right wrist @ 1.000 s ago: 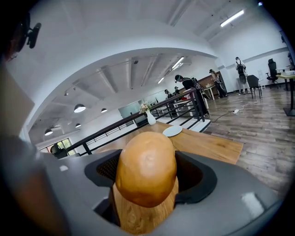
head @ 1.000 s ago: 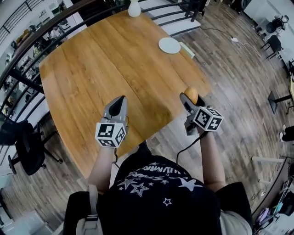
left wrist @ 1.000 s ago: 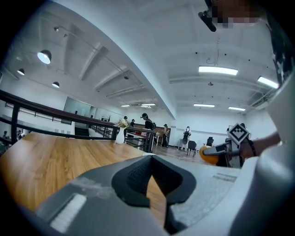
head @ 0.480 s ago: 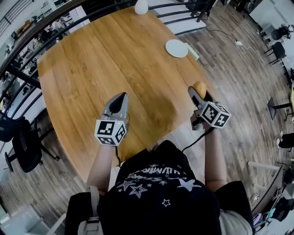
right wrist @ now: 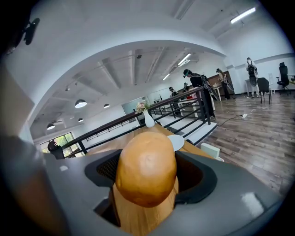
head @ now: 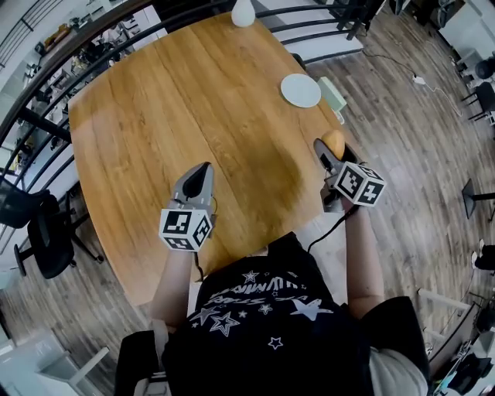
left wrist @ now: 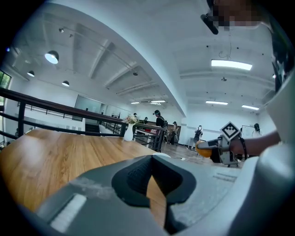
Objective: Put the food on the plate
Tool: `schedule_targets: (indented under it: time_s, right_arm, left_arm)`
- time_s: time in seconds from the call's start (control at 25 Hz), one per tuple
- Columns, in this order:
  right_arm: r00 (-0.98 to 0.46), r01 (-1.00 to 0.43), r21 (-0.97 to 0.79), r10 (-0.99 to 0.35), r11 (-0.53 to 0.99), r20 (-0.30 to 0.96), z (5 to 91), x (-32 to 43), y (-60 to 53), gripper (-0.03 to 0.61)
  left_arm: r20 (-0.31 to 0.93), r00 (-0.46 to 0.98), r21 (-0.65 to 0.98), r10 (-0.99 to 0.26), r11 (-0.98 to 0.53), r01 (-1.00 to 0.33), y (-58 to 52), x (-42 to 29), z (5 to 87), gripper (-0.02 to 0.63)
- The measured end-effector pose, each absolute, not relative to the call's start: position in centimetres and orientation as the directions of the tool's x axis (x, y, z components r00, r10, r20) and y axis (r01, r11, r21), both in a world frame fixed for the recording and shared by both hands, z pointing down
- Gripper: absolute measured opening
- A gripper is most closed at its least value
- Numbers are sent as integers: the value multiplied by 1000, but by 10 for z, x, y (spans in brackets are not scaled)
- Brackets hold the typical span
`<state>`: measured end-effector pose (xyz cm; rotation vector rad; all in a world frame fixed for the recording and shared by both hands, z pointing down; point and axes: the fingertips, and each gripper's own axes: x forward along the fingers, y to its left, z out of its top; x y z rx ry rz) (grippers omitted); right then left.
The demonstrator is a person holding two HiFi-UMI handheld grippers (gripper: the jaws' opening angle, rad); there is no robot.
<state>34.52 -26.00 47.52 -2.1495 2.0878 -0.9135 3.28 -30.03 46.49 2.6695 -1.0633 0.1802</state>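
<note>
A golden-brown bread roll [head: 333, 140] is clamped in my right gripper [head: 328, 148], held above the table's right edge. In the right gripper view the roll [right wrist: 145, 166] fills the gap between both pads. The white plate [head: 301, 90] stands empty on the wooden table [head: 170, 100], farther ahead of the roll; it also shows as the plate [right wrist: 176, 142] just past the roll. My left gripper [head: 203, 168] hovers over the near part of the table, its tips together and nothing in them; its pads [left wrist: 138, 177] meet at the tip.
A white vase [head: 243, 11] with flowers stands at the table's far edge by a black railing [head: 309, 11]. A pale green flat item [head: 334, 97] lies right of the plate. An office chair [head: 39, 240] stands on the left. People stand in the distance.
My right gripper has carried the roll forward along the table's right edge, closer to the plate. The left gripper has edged forward a little, still closed.
</note>
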Motion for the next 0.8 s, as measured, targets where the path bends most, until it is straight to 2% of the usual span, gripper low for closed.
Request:
schedule_targets:
  time_s: [0.48,0.8]
  right_arm:
    - [-156,-926,-376,-915,5,373,466,408,-334,357]
    - [-184,-950,-308,-893,55,410,466,439,-387,357]
  left_arm:
    - [218,638,175,-738,-614,-770,-336,90,451,2]
    - [235,610,152,-757,-591,-792,-366,126,445,2]
